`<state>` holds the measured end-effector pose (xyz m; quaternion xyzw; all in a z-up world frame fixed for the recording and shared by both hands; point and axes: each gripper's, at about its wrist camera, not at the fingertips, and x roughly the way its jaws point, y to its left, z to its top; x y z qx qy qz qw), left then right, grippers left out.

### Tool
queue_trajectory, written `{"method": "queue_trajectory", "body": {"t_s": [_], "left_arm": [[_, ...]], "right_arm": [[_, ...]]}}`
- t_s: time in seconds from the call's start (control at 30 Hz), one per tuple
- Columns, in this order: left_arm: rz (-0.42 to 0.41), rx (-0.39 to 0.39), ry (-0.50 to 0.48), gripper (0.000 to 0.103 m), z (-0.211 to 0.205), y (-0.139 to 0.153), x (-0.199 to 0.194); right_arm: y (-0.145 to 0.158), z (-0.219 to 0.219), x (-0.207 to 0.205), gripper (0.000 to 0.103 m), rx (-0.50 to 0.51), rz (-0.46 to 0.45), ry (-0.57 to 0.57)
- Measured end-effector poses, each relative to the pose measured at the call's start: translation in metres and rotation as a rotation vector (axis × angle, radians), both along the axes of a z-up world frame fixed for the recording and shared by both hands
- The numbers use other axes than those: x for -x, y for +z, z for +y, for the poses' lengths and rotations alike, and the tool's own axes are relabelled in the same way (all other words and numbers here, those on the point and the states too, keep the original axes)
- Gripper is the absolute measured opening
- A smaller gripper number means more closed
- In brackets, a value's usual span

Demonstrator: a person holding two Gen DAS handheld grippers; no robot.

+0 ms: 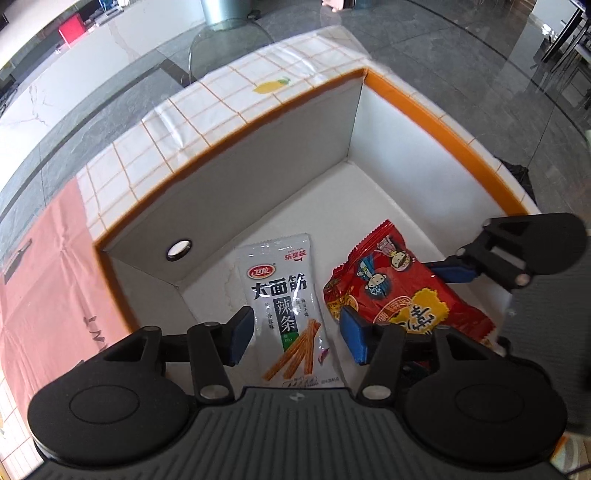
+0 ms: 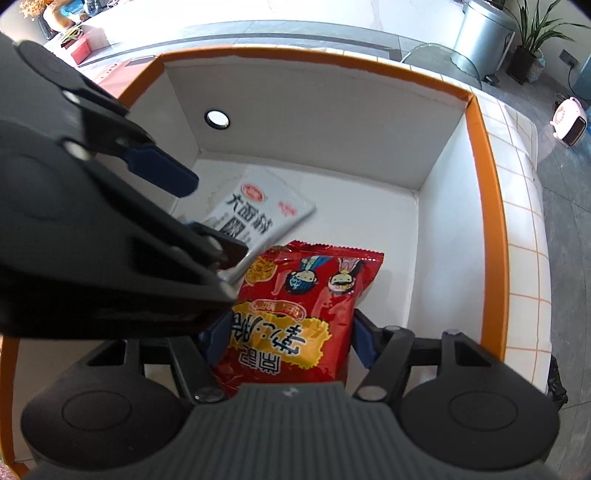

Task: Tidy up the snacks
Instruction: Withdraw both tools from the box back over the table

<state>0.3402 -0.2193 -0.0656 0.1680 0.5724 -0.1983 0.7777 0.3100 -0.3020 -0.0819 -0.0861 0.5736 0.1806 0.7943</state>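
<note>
A white box with an orange rim [image 1: 443, 125] [image 2: 487, 184] holds both snacks. A silver spicy-strip packet [image 1: 284, 288] [image 2: 258, 206] lies flat on the box floor. My left gripper [image 1: 295, 338] stands open around its lower half, with a gap between the right pad and the packet. In the right wrist view the left gripper [image 2: 192, 210] fills the upper left. A red snack packet [image 1: 391, 288] [image 2: 314, 295] sits to the right of the silver one, its top edge overlapping it. My right gripper [image 2: 288, 343] is shut on the red packet's sides; one of its fingers [image 1: 454, 273] shows in the left wrist view.
The box stands on a white tablecloth with orange checks [image 1: 166, 147] [image 2: 524, 221]. A pink sheet [image 1: 44, 266] lies left of the box. The box's far wall has a round hole [image 1: 179, 249] [image 2: 217, 118]. On the floor beyond are a metal bin [image 2: 484, 33] and a small pink heater [image 2: 570, 123].
</note>
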Motion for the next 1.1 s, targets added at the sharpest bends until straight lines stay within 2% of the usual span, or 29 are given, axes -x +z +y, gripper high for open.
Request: {"method": "queue_trajectory", "body": {"t_s": [0.33,0.63,0.9,1.1], "left_arm": [[-0.049,0.081,0.06,0.064,0.033,0.044,0.026],[-0.114,0.156,0.14,0.064,0.069,0.08,0.063],[-0.234,0.236,0.236,0.064,0.121,0.11,0.119],[-0.304,0.28,0.338,0.064,0.16,0.114,0.162]], "right_arm": [[0.009,0.006,0.001,0.075,0.018,0.001,-0.052],[0.053,0.009,0.024,0.076,-0.036,-0.05,-0.129],[0.101,0.014,0.081,0.073,-0.185,-0.191,-0.231],[0.115,0.037,0.128,0.07,-0.26,-0.289,-0.281]]}}
